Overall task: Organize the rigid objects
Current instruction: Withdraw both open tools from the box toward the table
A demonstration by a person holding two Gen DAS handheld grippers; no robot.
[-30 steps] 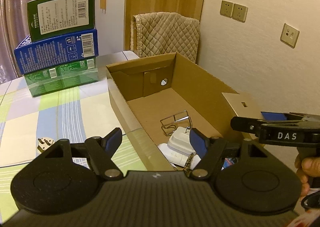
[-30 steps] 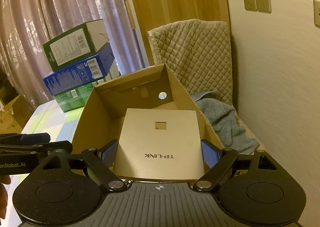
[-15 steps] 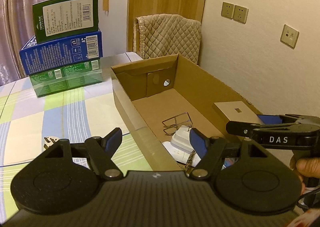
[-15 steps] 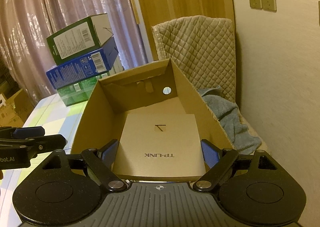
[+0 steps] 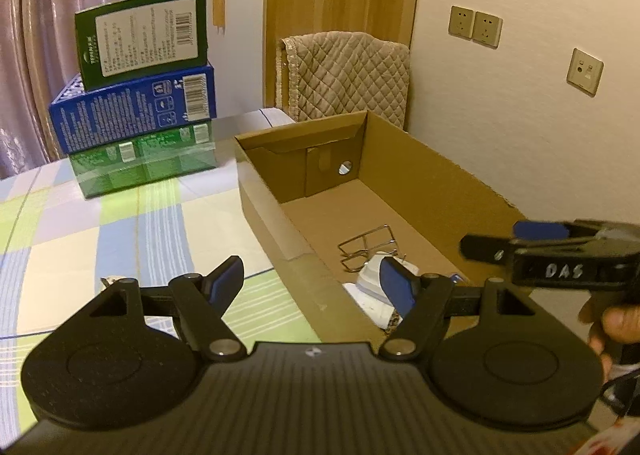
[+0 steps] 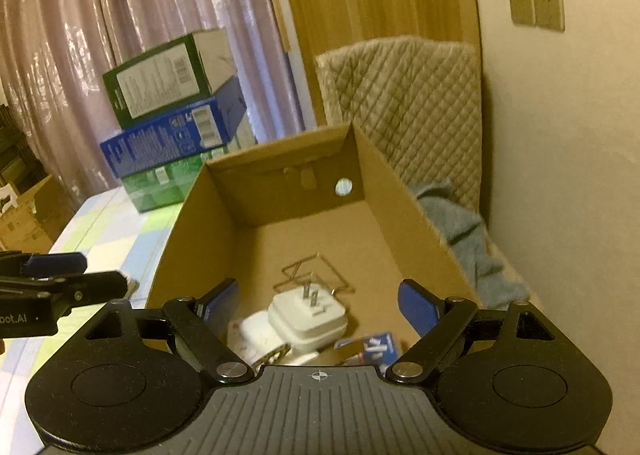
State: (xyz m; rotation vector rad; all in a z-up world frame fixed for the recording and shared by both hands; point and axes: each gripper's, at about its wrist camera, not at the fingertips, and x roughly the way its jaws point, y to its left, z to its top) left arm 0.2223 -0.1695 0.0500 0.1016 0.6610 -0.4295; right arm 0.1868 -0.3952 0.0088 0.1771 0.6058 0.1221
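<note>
An open cardboard box [image 5: 424, 179] [image 6: 384, 175] stands on the table's right side. Inside lie a white plug adapter [image 6: 308, 317] [image 5: 370, 279], a wire clip [image 5: 366, 249] [image 6: 312, 273], a small blue card [image 6: 370, 347] and other white pieces. My right gripper [image 6: 318, 305] is open and empty over the box's near end; it shows in the left wrist view [image 5: 520, 245]. My left gripper [image 5: 312, 281] is open and empty over the box's left wall. The TP-LINK box is out of sight.
Three stacked boxes [image 5: 136, 95] [image 6: 176, 111], green, blue and green, stand at the table's far side. A small plug [image 5: 110, 281] lies on the checked tablecloth [image 5: 120, 223]. A quilted chair [image 6: 408, 95] with a blue towel [image 6: 460, 227] stands behind the box by the wall.
The right gripper held the beige TP-LINK box over the cardboard box; now its jaws are empty and that box is gone from both views. The left gripper drew back slightly.
</note>
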